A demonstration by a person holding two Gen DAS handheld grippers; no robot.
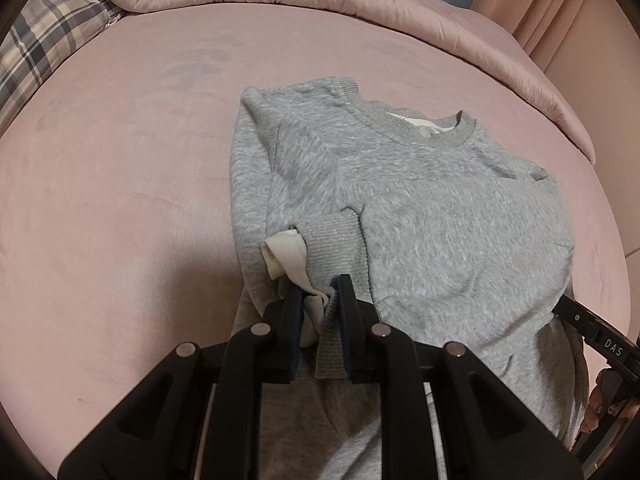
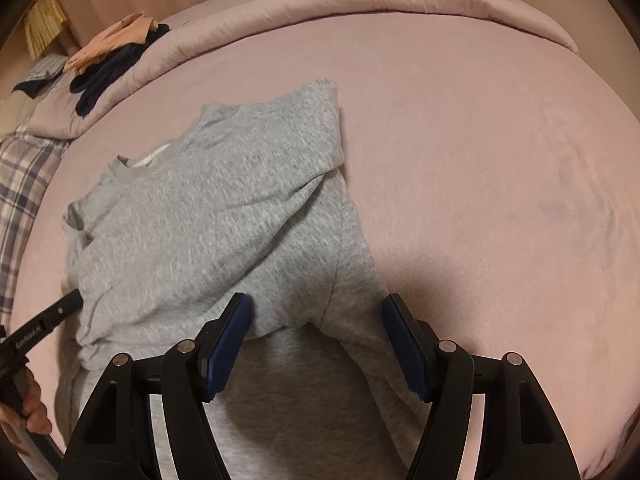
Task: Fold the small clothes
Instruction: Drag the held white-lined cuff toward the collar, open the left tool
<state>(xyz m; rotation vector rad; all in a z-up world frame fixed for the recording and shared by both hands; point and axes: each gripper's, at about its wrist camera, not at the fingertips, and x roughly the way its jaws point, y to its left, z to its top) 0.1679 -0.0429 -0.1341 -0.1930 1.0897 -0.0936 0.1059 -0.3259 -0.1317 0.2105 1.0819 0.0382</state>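
1. Grey sweater (image 1: 400, 200) spread on a pink bed (image 1: 120, 200), neckline pointing away from both cameras, a white inner layer showing inside the collar.
2. One sleeve folded across the chest, its ribbed cuff (image 1: 332, 240) lying near the sweater's middle, with a white inner cuff (image 1: 282, 258) poking out beside it.
3. Left gripper (image 1: 318, 312) closed narrow on the ribbed cuff edge and the white fabric, both bunched between its blue pads.
4. Right gripper (image 2: 316, 344) spread wide, fingers straddling the sweater's near edge, grey cloth between the pads but untouched on either side as far as visible.
5. Seen from the right wrist: far shoulder (image 2: 316, 120) of the sweater rumpled and raised, the sleeve below it creased along the body.
6. Lower hem trailing toward the cameras, passing under both grippers.
7. Pink comforter (image 1: 320, 4) heaped along the far edge of the bed; dark clothes (image 2: 104, 72) and a peach garment (image 2: 112, 40) piled on it at the left in the right view.
8. Plaid pillow (image 1: 44, 44) at the far left of the bed.
9. Left tool's black tip visible in the right view, touching the sweater's side.
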